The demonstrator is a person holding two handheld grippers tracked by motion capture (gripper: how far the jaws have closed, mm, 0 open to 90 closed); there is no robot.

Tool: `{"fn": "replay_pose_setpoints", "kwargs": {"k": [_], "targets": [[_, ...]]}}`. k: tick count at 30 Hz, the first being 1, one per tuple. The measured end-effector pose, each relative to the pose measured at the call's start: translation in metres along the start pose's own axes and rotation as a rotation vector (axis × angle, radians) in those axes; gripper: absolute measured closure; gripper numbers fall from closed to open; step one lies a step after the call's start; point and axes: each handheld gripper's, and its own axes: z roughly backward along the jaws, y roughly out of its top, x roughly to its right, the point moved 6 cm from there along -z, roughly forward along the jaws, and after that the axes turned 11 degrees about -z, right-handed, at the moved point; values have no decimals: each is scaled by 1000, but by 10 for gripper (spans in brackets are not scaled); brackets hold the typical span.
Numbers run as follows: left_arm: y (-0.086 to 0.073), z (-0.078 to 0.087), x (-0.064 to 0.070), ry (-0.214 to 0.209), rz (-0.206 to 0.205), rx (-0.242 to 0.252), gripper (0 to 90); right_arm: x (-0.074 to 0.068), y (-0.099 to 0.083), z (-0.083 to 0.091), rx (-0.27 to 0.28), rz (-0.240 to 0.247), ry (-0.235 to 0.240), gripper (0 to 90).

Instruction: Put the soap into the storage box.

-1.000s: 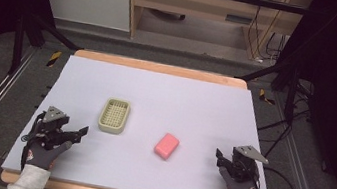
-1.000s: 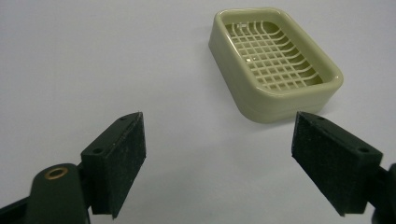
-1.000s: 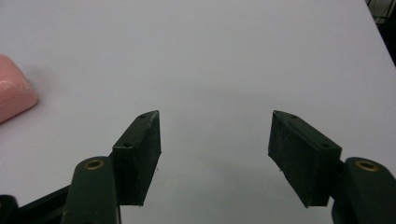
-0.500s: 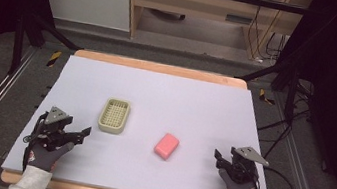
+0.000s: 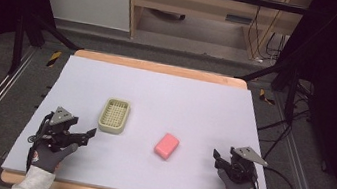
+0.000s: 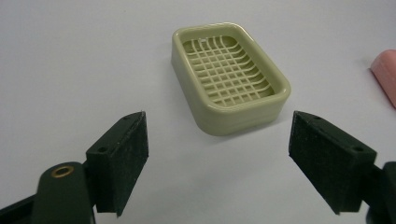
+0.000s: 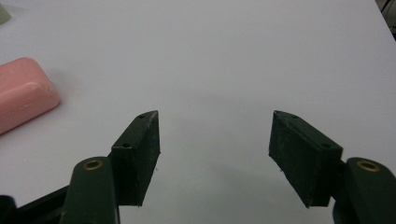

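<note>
Soap dish (image 6: 229, 77) ahead of spread fingers (image 6: 122, 161).

1 soap dish (image 5: 114, 116) — 1 pink soap (image 5: 167, 146).

lab: black frame (image 5: 282, 66), trailing cables (image 5: 259, 32)

the table (image 5: 195, 103) lay bare across its far half and right side. two things stood in the way near the middle: a soap dish (image 5: 114, 116) left of centre and, well apart from it, a pink soap bar (image 5: 167, 145). the left gripper (image 5: 91, 134) sat just short of the dish, jaws spread wide, nothing between them.
</note>
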Motion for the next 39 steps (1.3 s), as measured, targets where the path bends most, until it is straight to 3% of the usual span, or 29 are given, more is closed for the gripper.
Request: {"fn": "replay_pose_setpoints", "kwargs": {"k": [9, 21, 39], "targets": [[9, -5, 10, -20, -36, -4, 198, -1, 0, 0, 3, 2, 2, 340], [26, -9, 19, -32, -47, 11, 199, 0, 2, 1, 14, 4, 5, 336], [52, -23, 45, -62, -84, 36, 200, -1, 1, 0, -2, 15, 3, 350]]}}
